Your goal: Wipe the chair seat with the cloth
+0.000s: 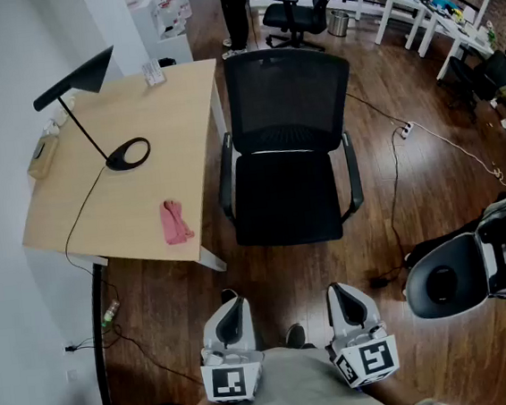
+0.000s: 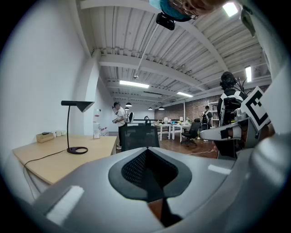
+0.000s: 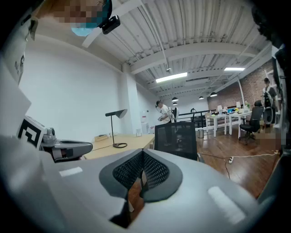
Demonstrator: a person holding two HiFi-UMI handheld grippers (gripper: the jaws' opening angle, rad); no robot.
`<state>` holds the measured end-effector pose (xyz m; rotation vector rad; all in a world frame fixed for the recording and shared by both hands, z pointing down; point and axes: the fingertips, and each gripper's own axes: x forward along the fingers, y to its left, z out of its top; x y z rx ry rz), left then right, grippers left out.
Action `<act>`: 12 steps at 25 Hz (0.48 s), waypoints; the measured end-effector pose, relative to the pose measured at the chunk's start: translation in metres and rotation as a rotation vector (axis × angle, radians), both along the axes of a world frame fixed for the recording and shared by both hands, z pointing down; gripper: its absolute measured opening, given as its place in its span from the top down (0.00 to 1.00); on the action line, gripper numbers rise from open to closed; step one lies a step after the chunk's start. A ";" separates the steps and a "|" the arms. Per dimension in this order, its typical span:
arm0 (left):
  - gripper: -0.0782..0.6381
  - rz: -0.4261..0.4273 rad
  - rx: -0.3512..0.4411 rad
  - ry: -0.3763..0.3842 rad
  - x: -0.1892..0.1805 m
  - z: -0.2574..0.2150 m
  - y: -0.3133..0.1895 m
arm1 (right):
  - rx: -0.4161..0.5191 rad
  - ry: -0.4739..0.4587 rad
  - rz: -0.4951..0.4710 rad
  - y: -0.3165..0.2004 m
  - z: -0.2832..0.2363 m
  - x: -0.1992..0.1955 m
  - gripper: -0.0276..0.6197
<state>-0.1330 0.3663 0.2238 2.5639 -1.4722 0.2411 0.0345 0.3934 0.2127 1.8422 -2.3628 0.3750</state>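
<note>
cloth (image 1: 175,221): pink, crumpled on desk (image 1: 168,116) left of chair (image 1: 286,198) | handling: looks limp, light; likely best pinched at a raised fold | left gripper (image 1: 233,303), right gripper (image 1: 340,292): both closed, empty, before chair

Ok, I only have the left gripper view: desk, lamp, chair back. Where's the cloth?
Observer: The pink cloth lies on the desk, near the corner closest to us, on the chair's side.
Operator: Anything on the chair seat?
Observer: No, the head view shows the seat bare.
Operator: And the right gripper's jaws?
Observer: The right gripper is shut, with nothing between its jaws.
</note>
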 end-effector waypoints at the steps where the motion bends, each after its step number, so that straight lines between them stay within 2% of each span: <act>1: 0.88 0.007 0.002 0.000 -0.009 0.002 -0.016 | 0.002 0.006 0.001 -0.015 0.001 -0.010 0.96; 6: 0.88 0.012 0.004 0.034 -0.061 0.005 -0.095 | -0.034 0.006 -0.041 -0.097 0.010 -0.074 0.93; 8: 0.88 -0.010 0.004 0.052 -0.089 0.006 -0.125 | -0.042 0.020 -0.097 -0.130 0.010 -0.110 0.88; 12: 0.88 -0.081 0.013 0.052 -0.156 0.010 -0.182 | -0.036 0.052 -0.186 -0.193 0.011 -0.185 0.84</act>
